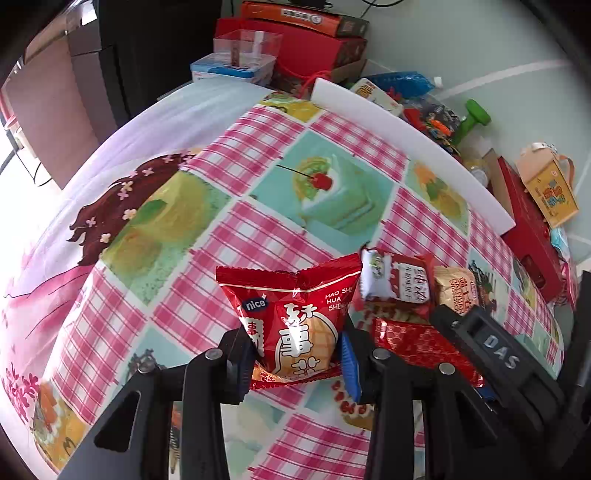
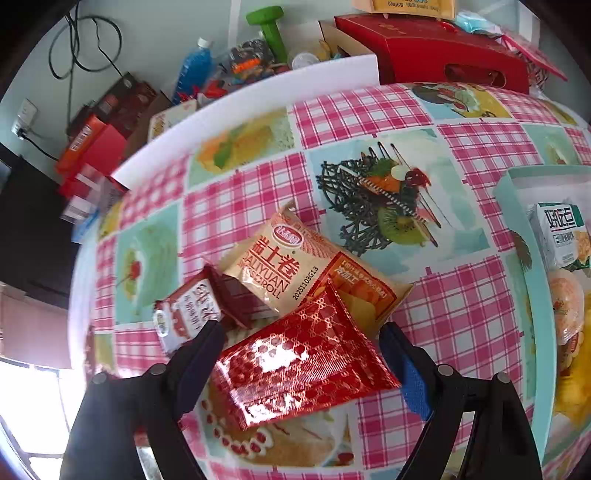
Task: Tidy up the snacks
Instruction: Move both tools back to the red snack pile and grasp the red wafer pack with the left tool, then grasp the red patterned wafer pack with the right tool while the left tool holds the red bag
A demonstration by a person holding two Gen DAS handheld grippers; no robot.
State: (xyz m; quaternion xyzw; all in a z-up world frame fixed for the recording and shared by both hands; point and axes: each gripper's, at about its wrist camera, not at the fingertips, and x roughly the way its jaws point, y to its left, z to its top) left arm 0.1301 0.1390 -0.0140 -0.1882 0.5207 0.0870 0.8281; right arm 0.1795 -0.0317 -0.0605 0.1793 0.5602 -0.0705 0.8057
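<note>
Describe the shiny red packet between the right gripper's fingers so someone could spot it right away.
On the pink checked tablecloth, a small pile of snacks lies near the right gripper. The shiny red packet lies nearest, overlapping the beige roll packet; only it has a glossy patterned foil and no lettering.

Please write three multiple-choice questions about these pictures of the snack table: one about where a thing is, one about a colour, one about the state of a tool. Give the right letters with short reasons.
1. Where does the shiny red packet lie?
A. inside the pale blue box
B. between the fingers of the right tool
C. on the floor

2. What colour is the dumbbell behind the table?
A. green
B. yellow
C. black

3. What is the state of the left tool?
A. open and empty
B. shut on the red "nice" snack bag
C. shut on a bottle

Answers:
1 B: the right tool has a finger on each side of the packet, not pressing it.
2 A: it is plainly green.
3 B: both pads press the red "nice" snack bag.
</note>
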